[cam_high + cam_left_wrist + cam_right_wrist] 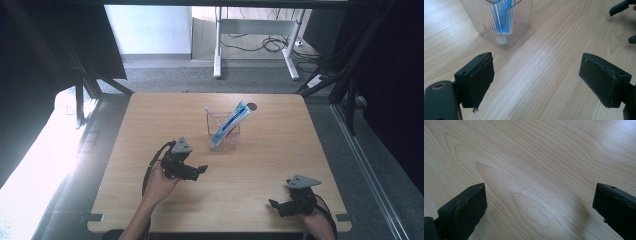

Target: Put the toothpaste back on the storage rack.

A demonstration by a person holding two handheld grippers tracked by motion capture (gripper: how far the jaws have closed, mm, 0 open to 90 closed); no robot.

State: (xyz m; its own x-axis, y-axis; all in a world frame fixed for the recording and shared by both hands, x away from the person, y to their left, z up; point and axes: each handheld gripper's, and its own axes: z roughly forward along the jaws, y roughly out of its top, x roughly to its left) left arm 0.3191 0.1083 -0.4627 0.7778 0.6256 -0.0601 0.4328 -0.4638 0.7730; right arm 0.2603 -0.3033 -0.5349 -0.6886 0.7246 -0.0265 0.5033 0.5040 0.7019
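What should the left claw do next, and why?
Probably ease the left gripper forward toward the clear cup. Its jaws stand wide open with nothing between them, and the cup with the toothpaste tube leaning in it sits just ahead, apart from it.

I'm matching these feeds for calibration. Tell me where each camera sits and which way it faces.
High view: above the person's side, looking forward and down on the light wooden table; both forearms, left gripper and right gripper enter from below.
Left gripper view: rides the left gripper, open black jaws toward the clear ribbed plastic holder with the blue-and-white toothpaste tube.
Right gripper view: rides the right gripper, open jaws over bare wood.
Shared: holder in high and left gripper views.
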